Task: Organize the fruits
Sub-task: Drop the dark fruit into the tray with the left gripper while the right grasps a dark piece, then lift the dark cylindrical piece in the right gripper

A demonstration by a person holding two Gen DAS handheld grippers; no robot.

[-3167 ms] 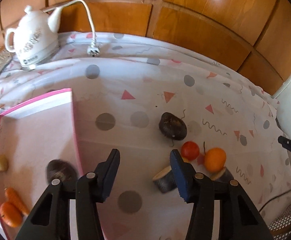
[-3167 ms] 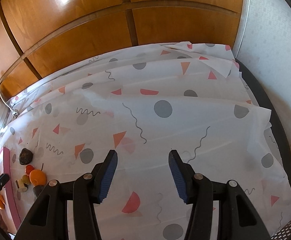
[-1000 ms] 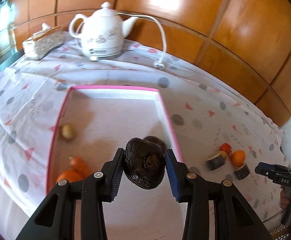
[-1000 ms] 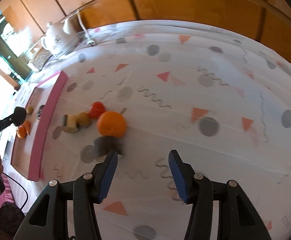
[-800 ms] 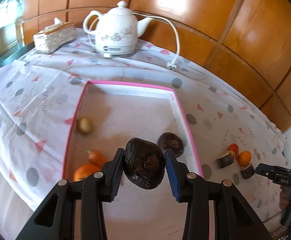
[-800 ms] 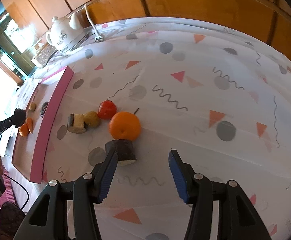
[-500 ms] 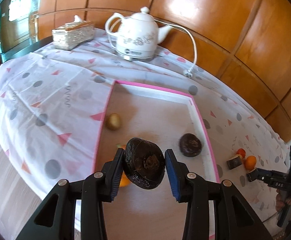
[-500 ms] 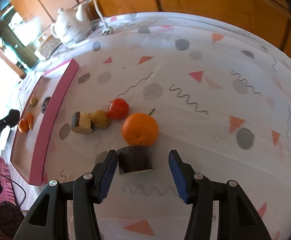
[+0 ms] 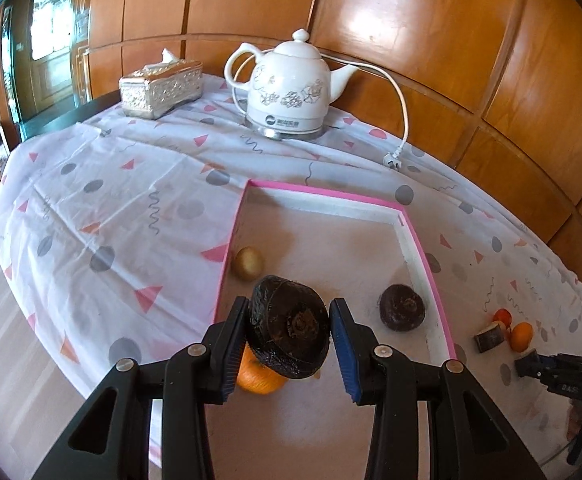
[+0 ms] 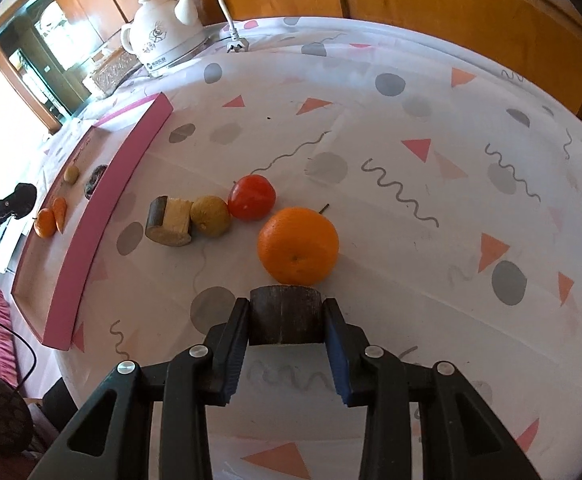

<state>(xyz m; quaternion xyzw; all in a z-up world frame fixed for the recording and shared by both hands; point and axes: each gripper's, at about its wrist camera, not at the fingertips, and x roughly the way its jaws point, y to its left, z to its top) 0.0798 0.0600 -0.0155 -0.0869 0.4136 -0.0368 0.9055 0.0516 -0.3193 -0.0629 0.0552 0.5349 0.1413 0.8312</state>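
My left gripper [image 9: 288, 305] is shut on a dark round fruit [image 9: 291, 332], held above the near part of the pink-rimmed tray [image 9: 323, 194]. Lying in that tray are another dark fruit [image 9: 402, 312], a small yellowish fruit [image 9: 247, 263] and an orange fruit [image 9: 259, 376], partly hidden under the held one. My right gripper [image 10: 286, 303] is closing, its pads against the sides of a dark cut piece [image 10: 285, 316] on the cloth. Just beyond it sit an orange [image 10: 298, 246], a red tomato [image 10: 251, 197], a yellow-brown fruit [image 10: 211, 216] and a pale-faced cut piece [image 10: 169, 221].
A white electric kettle [image 9: 291, 92] with its cord and plug [image 9: 395, 160] stands at the back, a silver tissue box [image 9: 161, 88] to its left. The patterned tablecloth [image 9: 111, 220] drops off at the left edge. Wooden panelling [image 9: 451, 40] closes the far side.
The left gripper has carried the dark fruit over the tray toward its near left side. The right gripper has come down around the dark cut piece and its jaws have closed onto it.
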